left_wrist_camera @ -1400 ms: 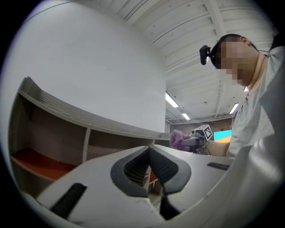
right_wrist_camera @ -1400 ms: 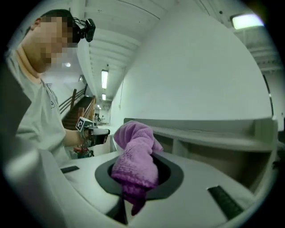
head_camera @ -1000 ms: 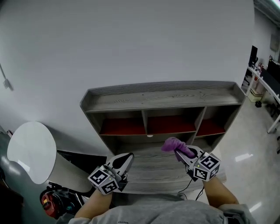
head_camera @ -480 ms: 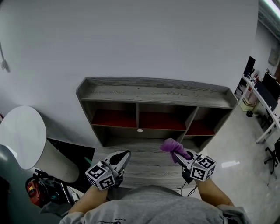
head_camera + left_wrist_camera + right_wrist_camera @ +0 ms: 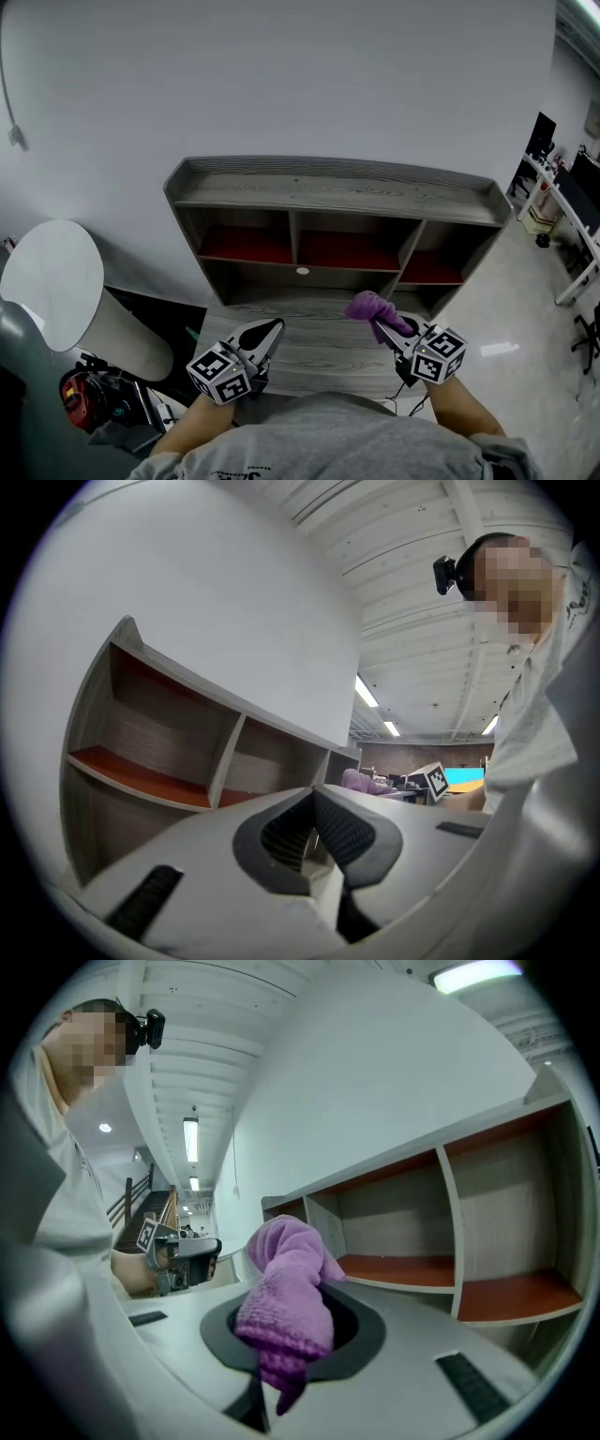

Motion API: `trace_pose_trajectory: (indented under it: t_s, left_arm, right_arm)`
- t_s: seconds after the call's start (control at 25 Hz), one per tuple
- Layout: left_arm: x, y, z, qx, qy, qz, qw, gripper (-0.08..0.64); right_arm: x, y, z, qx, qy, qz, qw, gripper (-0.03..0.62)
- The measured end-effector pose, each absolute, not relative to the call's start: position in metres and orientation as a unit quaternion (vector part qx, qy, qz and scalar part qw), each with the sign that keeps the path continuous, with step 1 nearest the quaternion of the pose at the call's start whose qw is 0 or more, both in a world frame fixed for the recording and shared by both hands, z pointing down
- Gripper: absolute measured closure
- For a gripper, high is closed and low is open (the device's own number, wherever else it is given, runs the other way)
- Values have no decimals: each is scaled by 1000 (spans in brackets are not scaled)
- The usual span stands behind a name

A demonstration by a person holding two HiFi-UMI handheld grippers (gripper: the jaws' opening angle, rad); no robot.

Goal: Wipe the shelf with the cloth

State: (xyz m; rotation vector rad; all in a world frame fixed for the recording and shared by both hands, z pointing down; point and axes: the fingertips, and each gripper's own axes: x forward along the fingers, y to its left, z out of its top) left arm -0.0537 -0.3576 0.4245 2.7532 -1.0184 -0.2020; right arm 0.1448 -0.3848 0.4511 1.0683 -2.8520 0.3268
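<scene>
nothing much moves: the right hand-held gripper [image 5: 386, 328] still pinches the cloth [image 5: 370, 307], the left hand-held gripper [image 5: 268, 330] stays shut, empty; shelf [image 5: 328, 183] not wiped yet.

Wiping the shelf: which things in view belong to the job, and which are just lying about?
Job:
- purple cloth, clamped in the right tongs
- grey shelf with red-floored compartments

Lying about:
- white round panel, left
- red item, bottom left, too unclear to name
- desks, far right
- left tongs, shut and empty
</scene>
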Motion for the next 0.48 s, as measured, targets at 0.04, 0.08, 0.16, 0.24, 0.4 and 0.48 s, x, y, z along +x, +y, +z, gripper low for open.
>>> trace_pose_trajectory:
  t_s: [0.04, 0.08, 0.16, 0.24, 0.4, 0.48]
  left_arm:
    - [-54, -357, 425, 931, -345, -68, 100, 548]
    - [-55, -357, 425, 931, -345, -67, 99, 548]
    - [-55, -356, 426, 931, -345, -65, 101, 548]
    - [-56, -355, 425, 931, -345, -64, 100, 548]
    - [-60, -358, 424, 931, -347, -62, 96, 548]
    - [-63, -360, 424, 930, -348, -62, 95, 548]
  right_arm:
    - [144, -385, 451, 348, -931, 105, 40, 515]
    - [144, -385, 451, 347, -931, 104, 41, 517]
    - [143, -386, 451, 348, -931, 103, 41, 517]
    - [144, -387, 451, 350, -930, 102, 42, 517]
    - [142, -390, 451, 353, -929, 99, 43, 517]
    - [140, -392, 451, 354, -929, 97, 42, 517]
